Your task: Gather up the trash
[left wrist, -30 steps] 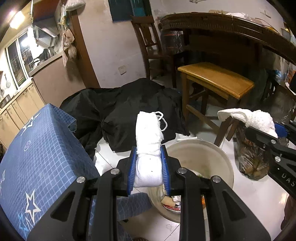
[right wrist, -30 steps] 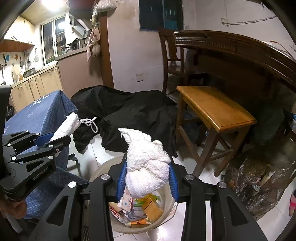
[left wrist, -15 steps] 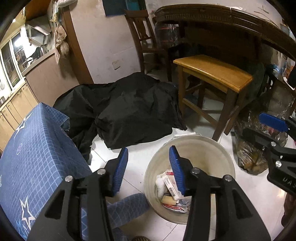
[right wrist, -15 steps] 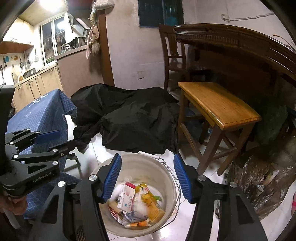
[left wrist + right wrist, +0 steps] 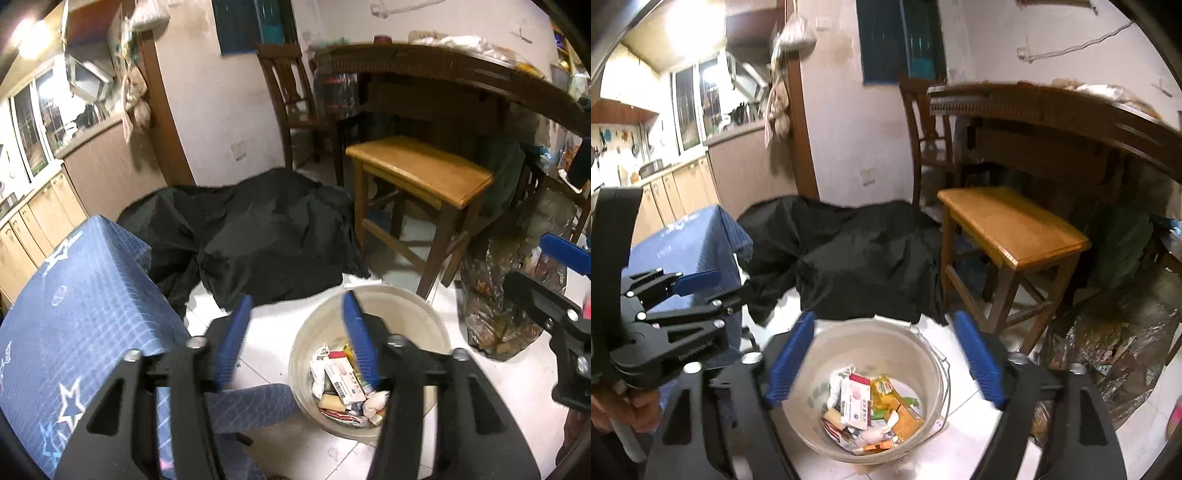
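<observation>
A beige bucket (image 5: 413,306) stands on the white tile floor and holds trash (image 5: 343,384): small boxes, wrappers and white wads. In the right wrist view the bucket (image 5: 849,336) lies straight below with the trash (image 5: 871,402) inside. My left gripper (image 5: 295,339) is open and empty above the bucket's left rim. My right gripper (image 5: 882,362) is open and empty, its blue pads wide apart over the bucket. The left gripper also shows in the right wrist view (image 5: 687,291), and the right gripper at the right edge of the left wrist view (image 5: 554,280).
A blue patterned cloth-covered box (image 5: 74,306) sits left of the bucket. A black cloth heap (image 5: 258,236) lies behind it. A wooden stool (image 5: 421,173) and a plastic bag of rubbish (image 5: 509,295) stand to the right. A dark table (image 5: 443,70) and a chair (image 5: 284,88) are behind.
One second ago each gripper was shut on a white wad over the bucket. Both opened and the wads dropped in. Since then both grippers have lifted slightly and stay open.
</observation>
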